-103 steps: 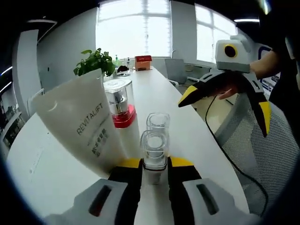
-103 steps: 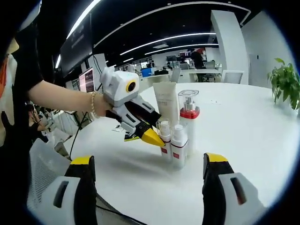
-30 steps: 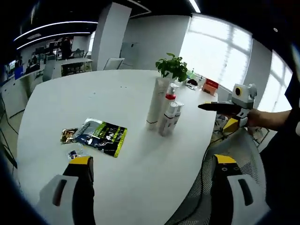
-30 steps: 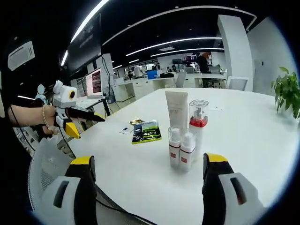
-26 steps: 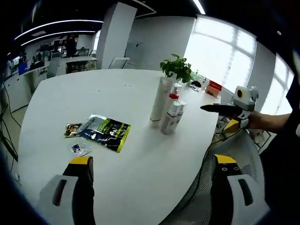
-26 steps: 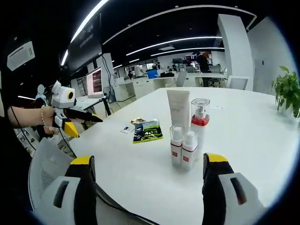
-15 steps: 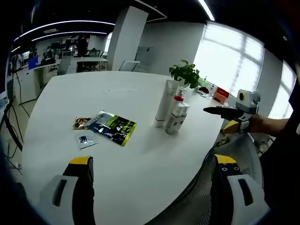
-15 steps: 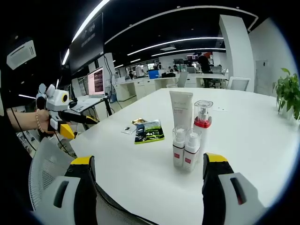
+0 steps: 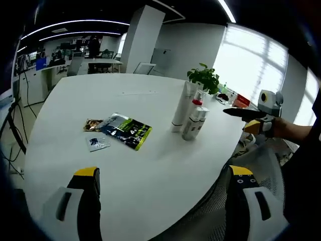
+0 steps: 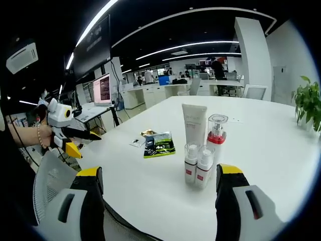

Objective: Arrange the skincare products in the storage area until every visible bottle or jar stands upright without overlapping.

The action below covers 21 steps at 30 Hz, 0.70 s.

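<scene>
Since 3.4 s ago, both grippers have withdrawn from the products; the left gripper (image 9: 160,188), which was then clamped on a small bottle, is now released, jaws wide apart, holding nothing. The right gripper (image 10: 159,186) is likewise spread open and empty.

All four products stand upright in a tight cluster on the white table (image 10: 271,145):
- Tube (image 10: 194,125): rear left, cap down.
- Pump bottle (image 10: 216,133): rear right, clear cap, red band.
- Two small bottles (image 10: 198,164): side by side in front, just beside each other, red labels low on each.

In the left gripper view the same cluster (image 9: 189,116) stands near the far table edge, with a potted plant (image 9: 204,79) behind it.

Flat on the table, well apart from the cluster: a green-and-black sachet (image 9: 127,131), a smaller brown packet (image 9: 93,124) touching its end, and a small pale packet (image 9: 99,143) near them.

Each view shows the opposite gripper held off the table edge, over a mesh chair (image 10: 50,183).
</scene>
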### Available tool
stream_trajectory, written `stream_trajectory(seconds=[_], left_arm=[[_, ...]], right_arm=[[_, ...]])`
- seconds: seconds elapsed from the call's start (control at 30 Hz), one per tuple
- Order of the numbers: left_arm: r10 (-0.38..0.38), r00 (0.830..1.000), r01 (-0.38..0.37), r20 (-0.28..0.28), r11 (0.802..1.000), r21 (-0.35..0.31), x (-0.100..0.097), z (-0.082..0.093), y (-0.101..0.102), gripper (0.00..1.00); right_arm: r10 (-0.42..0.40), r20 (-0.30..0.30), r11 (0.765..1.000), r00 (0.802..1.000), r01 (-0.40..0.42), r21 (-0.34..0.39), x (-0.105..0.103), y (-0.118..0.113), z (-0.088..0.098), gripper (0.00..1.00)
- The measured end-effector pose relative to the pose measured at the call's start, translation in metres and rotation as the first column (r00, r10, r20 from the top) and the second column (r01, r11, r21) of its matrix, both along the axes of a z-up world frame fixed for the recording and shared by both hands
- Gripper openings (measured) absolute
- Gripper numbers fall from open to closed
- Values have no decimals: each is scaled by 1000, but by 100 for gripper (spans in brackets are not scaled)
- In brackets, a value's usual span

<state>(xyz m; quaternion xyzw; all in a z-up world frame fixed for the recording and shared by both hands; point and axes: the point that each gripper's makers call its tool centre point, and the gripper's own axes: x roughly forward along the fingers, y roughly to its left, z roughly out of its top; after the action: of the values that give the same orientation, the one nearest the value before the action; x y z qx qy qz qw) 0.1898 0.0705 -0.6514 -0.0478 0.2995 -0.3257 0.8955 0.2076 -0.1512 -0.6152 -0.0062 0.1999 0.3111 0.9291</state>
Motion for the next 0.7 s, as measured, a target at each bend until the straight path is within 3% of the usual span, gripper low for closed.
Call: stream_trajectory(seconds=[0.27,0.43,0.7], left_arm=[[1,1000,-1,-5,1000,12,0,-7,2,99],[3,1000,-3,-6,1000,7,1,-9,3,99],[-22,1000,23,-20,1000,8,-1,-14,2,99]], right_arm=[[56,27,998,998,-55,-38,10,19,19,92],[106,15,990,994,-104,-94,14,38,26,87],[232,18,964,973,-227,-136,25,87,38,88]])
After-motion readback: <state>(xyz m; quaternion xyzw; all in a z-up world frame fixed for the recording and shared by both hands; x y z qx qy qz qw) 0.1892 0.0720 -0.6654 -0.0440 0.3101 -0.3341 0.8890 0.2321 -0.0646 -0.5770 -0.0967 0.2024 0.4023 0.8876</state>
